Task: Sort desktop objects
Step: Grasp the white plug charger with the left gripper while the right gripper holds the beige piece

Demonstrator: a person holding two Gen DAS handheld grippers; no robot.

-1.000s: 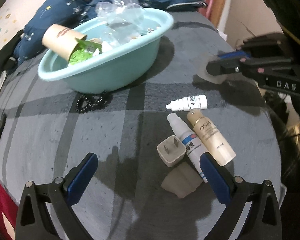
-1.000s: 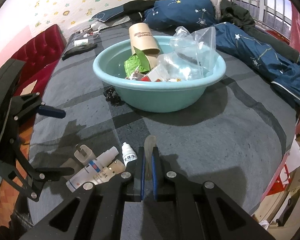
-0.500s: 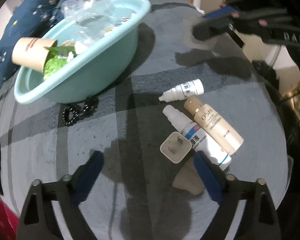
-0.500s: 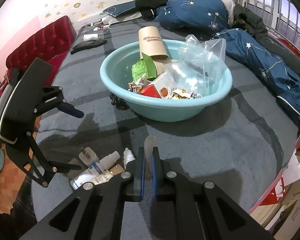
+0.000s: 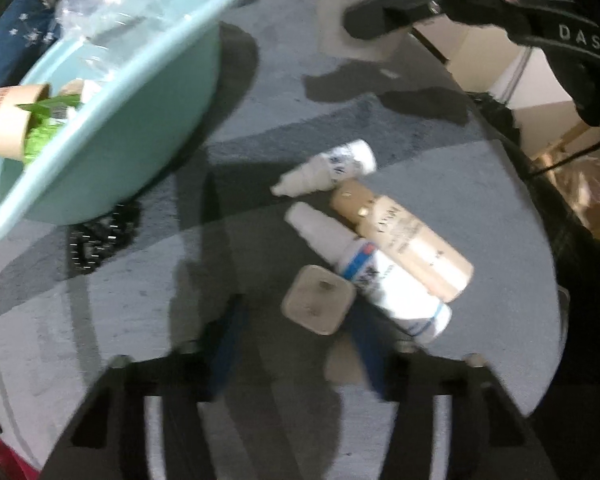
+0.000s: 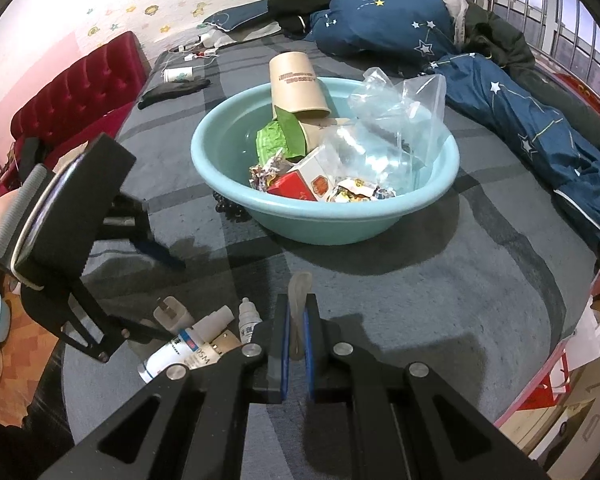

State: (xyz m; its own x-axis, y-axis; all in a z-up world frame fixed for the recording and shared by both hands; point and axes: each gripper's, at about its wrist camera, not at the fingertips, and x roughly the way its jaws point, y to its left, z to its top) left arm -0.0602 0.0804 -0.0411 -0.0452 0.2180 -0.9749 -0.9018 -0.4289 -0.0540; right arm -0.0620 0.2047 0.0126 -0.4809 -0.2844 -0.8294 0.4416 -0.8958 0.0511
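A beige charger plug [image 5: 318, 304] lies on the grey blanket beside a white spray bottle [image 5: 372, 276], a beige bottle [image 5: 408, 244] and a small white dropper bottle [image 5: 328, 168]. My left gripper [image 5: 296, 318] points steeply down over the plug. Its jaws are closing, the plug sits between the fingertips, and no pad visibly presses on it. My right gripper [image 6: 296, 316] is shut on a thin beige translucent strip [image 6: 299, 292]. A teal basin [image 6: 340, 224] behind it holds a paper cup, wrappers and a clear bag.
A black bead bracelet [image 5: 100, 236] lies against the basin's base. Blue star-print bedding [image 6: 520, 112] and dark clothes are piled at the far side. A red padded headboard [image 6: 76, 92] runs along the left. The blanket's edge drops off close behind the bottles.
The left gripper's jaws have narrowed a lot, and it has rolled and come down closer around the plug. The right gripper and its strip have stayed put.
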